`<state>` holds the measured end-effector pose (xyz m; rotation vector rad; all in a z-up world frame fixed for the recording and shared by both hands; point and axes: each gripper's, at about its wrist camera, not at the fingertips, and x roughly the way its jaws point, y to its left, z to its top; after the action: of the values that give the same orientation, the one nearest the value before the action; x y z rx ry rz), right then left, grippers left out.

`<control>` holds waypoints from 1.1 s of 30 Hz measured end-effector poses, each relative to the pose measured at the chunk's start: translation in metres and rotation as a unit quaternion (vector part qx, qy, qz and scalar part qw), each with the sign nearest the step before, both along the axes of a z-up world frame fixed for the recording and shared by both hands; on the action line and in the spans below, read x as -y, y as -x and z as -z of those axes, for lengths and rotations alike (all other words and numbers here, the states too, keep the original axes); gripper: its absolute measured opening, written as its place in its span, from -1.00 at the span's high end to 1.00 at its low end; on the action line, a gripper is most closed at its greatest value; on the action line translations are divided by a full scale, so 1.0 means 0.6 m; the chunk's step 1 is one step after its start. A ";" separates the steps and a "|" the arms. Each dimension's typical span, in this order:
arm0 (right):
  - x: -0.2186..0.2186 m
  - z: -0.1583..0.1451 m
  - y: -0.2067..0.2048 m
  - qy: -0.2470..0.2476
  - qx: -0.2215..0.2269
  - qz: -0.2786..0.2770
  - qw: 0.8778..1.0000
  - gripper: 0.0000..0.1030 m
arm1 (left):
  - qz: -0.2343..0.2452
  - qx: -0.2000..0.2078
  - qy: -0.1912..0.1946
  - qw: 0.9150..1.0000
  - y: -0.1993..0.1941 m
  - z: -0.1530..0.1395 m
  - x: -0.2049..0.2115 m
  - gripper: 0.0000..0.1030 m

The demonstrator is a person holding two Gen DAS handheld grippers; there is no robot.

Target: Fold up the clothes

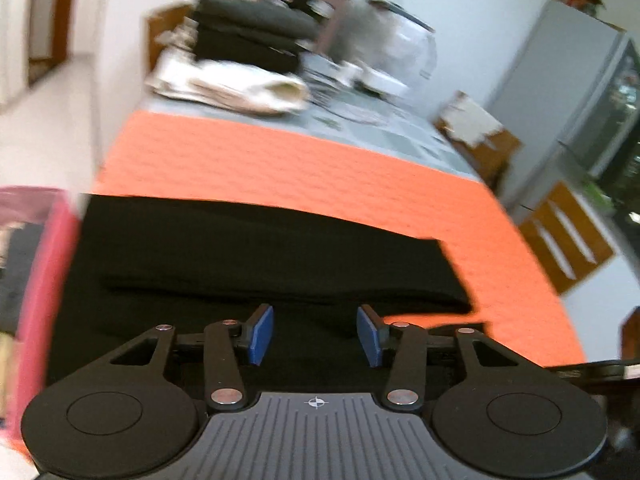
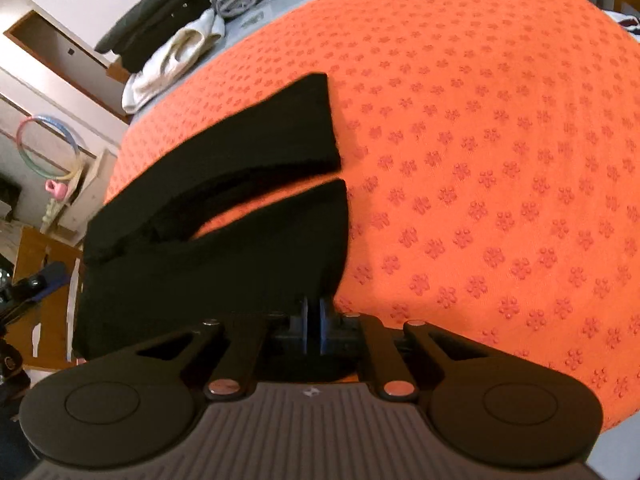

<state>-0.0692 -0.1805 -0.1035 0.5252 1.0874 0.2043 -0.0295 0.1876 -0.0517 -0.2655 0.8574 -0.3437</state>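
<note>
A black garment lies on the orange dotted cloth, partly folded with a thick fold across its middle. My left gripper hovers over its near part, open, nothing between its blue pads. In the right wrist view the same black garment shows two leg-like ends pointing right. My right gripper is shut on the garment's near edge, at the lower leg's hem. The other gripper's blue tip shows at the far left.
Stacked dark and white clothes sit at the table's far end on a grey patterned cover. A pink basket stands to the left. Wooden chairs and a grey fridge are on the right.
</note>
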 end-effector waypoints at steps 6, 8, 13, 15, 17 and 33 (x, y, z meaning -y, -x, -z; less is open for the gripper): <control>-0.052 -0.059 0.004 0.041 0.052 -0.075 0.995 0.87 | 0.101 -0.060 0.092 0.989 -0.048 0.005 0.098 -0.07; -0.072 -0.072 0.001 0.054 0.064 -0.105 0.991 0.87 | 0.124 -0.081 0.109 0.983 -0.059 0.013 0.128 -0.08; -0.119 -0.096 -0.002 0.086 0.090 -0.184 0.975 0.87 | 0.152 -0.127 0.133 0.971 -0.073 0.036 0.170 -0.08; -0.136 -0.104 -0.001 0.097 0.100 -0.217 0.966 0.87 | 0.154 -0.140 0.140 0.968 -0.072 0.043 0.172 -0.09; -0.150 -0.112 -0.001 0.105 0.110 -0.246 0.957 0.87 | 0.154 -0.151 0.146 0.966 -0.069 0.049 0.171 -0.10; -0.205 -0.151 -0.003 0.101 0.153 -0.356 0.916 0.50 | 0.049 -0.142 0.087 0.985 -0.039 0.046 0.049 0.80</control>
<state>-0.0676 -0.0575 -0.0127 -0.1130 0.9376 0.7773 -0.0059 0.1580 -0.0795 -0.4422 1.1268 -0.4818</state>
